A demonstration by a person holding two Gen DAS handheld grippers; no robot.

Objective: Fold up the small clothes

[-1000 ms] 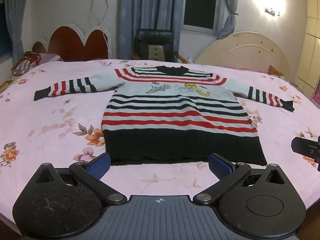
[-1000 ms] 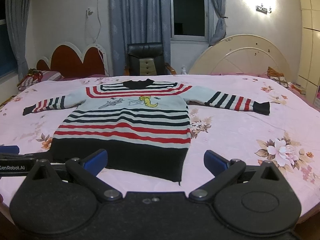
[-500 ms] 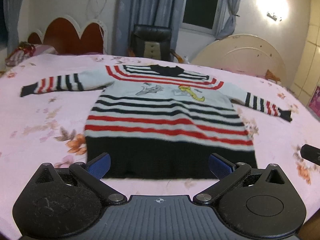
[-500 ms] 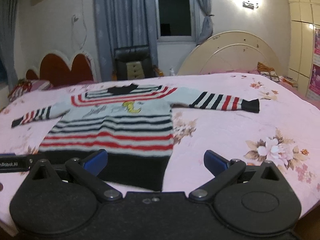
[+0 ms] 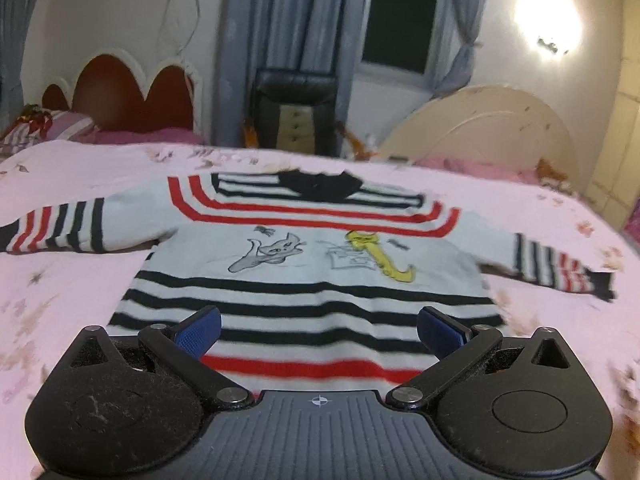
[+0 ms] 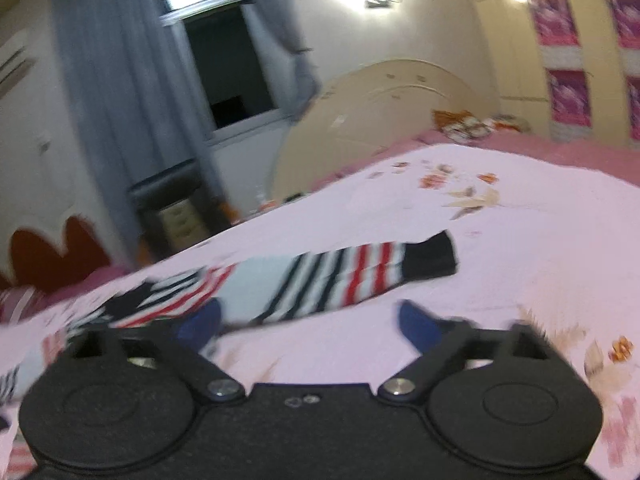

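Note:
A small striped sweater (image 5: 312, 280) in white, black and red, with cartoon cats on the chest, lies flat on a pink floral bedspread (image 5: 52, 280), sleeves spread. My left gripper (image 5: 318, 330) is open and empty, hovering over the sweater's lower body. My right gripper (image 6: 308, 324) is open and empty, tilted, just short of the sweater's right sleeve (image 6: 340, 280); the sleeve's black cuff (image 6: 430, 258) points right. The right wrist view is blurred.
A black chair (image 5: 296, 112) and grey curtains (image 5: 280, 40) stand behind the bed. A red scalloped headboard (image 5: 124, 96) is at far left, a cream headboard (image 5: 492, 128) at far right. A pillow (image 5: 60, 126) lies at the far left edge.
My left gripper has moved forward over the sweater's hem onto its body. My right gripper has swung right and forward toward the right sleeve, tilting. Both stay open.

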